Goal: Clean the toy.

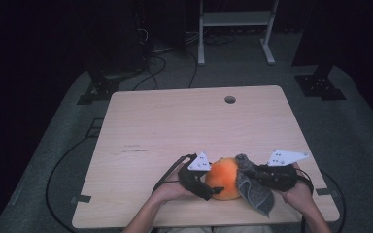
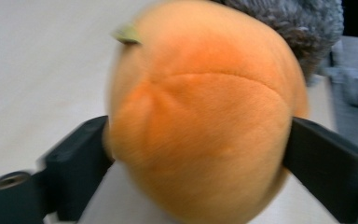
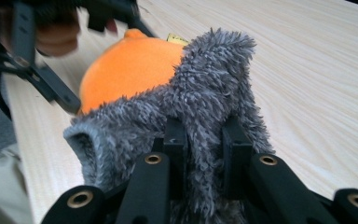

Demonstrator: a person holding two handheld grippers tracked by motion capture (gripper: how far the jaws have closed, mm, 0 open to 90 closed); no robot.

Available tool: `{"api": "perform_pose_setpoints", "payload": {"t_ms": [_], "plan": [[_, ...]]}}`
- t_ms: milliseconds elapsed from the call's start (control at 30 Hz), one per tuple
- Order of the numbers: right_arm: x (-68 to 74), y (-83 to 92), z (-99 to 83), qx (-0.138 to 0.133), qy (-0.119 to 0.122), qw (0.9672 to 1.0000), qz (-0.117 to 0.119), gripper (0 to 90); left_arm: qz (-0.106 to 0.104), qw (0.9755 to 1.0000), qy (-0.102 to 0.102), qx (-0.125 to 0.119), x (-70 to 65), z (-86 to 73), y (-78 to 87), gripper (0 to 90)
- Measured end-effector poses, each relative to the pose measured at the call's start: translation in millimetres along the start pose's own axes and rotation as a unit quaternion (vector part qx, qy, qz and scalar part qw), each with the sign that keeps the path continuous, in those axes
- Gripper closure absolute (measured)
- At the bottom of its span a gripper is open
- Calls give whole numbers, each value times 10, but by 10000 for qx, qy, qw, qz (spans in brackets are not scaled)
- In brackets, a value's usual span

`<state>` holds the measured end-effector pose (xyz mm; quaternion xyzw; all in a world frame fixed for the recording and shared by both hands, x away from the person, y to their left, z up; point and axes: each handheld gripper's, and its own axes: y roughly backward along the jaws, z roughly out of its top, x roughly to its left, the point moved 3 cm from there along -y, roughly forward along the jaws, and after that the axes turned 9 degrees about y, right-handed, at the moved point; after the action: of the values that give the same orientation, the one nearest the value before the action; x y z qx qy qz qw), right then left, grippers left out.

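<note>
Orange plush fruit (image 1: 225,178) at desk (image 1: 184,121) near edge is clamped by left gripper (image 1: 208,187), grey fuzzy cloth (image 1: 255,191) pinched tight in right gripper (image 3: 204,140) & pressed against it; wiping judged underway, not finished.

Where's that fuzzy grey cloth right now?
In the high view the grey cloth is near the table's front edge, pinched in the right gripper and draped against the right side of the orange plush fruit.

The room is dim; only the pale wooden bench (image 1: 184,126) catches light from above, its surroundings nearly black. Up close, the round orange plush fruit (image 2: 200,116) looks soft and motion-blurred, edges smeared.
</note>
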<state>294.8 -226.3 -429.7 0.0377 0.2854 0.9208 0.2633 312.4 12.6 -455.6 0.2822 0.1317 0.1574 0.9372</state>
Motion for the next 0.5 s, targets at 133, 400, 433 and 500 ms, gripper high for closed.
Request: {"api": "perform_pose_setpoints", "payload": {"t_ms": [133,400,433,500], "plan": [[-3,81,44,-101,2,9999,-124,754,401,9961,-645,-459,-74,88,111,338],[354,-177,442,-360,684,9970,65,754,845,9903,-1078,-249,-35,52,139,326],[345,-201,449,-370,641,9972,109,754,748,9923,-943,-282,-14,26,151,327],[263,-205,405,-435,401,9982,27,754,503,9961,-653,-324,17,-21,138,325]]}}
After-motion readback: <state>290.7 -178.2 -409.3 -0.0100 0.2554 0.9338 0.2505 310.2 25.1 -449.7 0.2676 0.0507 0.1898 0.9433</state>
